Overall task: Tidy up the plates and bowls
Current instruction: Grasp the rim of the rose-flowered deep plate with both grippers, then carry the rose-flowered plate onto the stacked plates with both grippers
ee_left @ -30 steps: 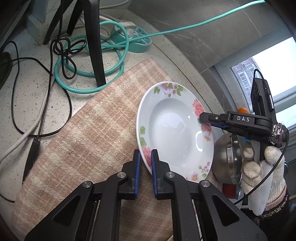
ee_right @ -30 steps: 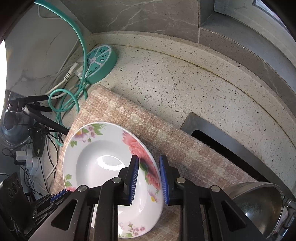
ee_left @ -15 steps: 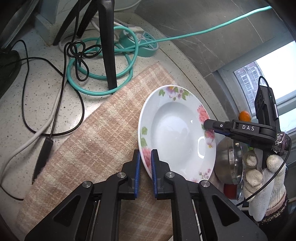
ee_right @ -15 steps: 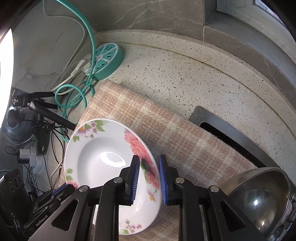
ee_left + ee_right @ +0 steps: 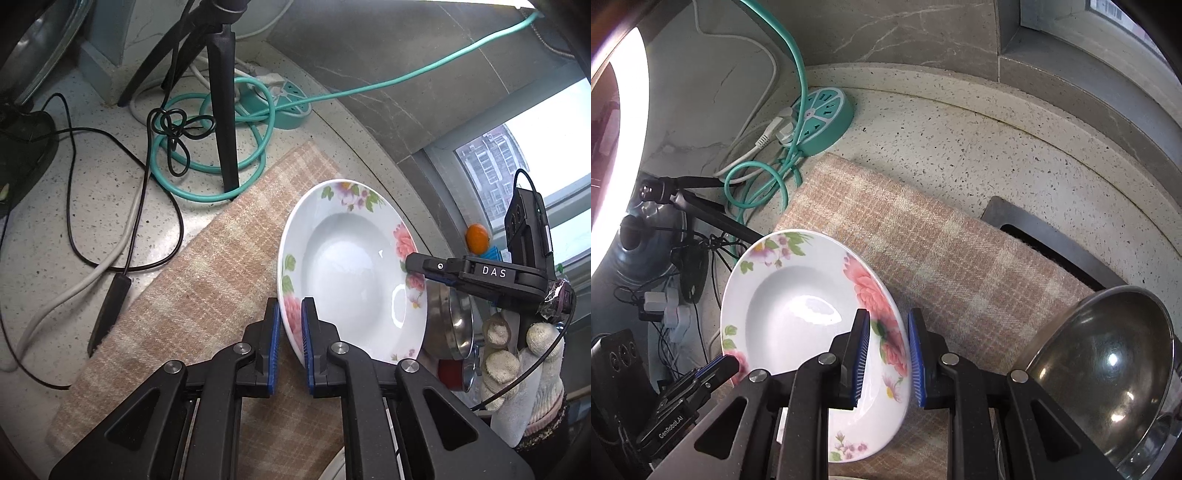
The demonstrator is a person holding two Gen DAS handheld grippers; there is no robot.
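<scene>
Both grippers are clamped on one floral plate [image 5: 351, 273], which is tilted on edge and held clear above the plaid cloth [image 5: 207, 288] that lies on the speckled worktop [image 5: 960, 129]. The left gripper [image 5: 291, 317] has its jaws nearly closed, its blue pads [image 5: 274, 332] pinching the plate's rim at a pink rose on one side. The right gripper [image 5: 886, 332] grips the opposite rim with its jaws a little wider apart, the rim and a rose print between its pads [image 5: 916, 354]; in the left wrist view this tool comes in from the right, with a gloved hand [image 5: 524, 354] below it. The plate's white well faces both cameras and shows a bright glare. Just beside the plate, on the right gripper's side, stands a steel bowl [image 5: 1108, 369], tipped so that its shiny inside shows; whether it touches the plate cannot be told. Beyond the cloth's far end, near the worktop's back edge by the grey wall, sits a round teal socket [image 5: 827, 114] with a coiled teal cable [image 5: 221, 147]. Black tripod legs [image 5: 225, 110] stand on that coil, and loose black and white leads trail over the worktop toward its left edge. An orange fruit [image 5: 477, 238] rests on the window ledge
</scene>
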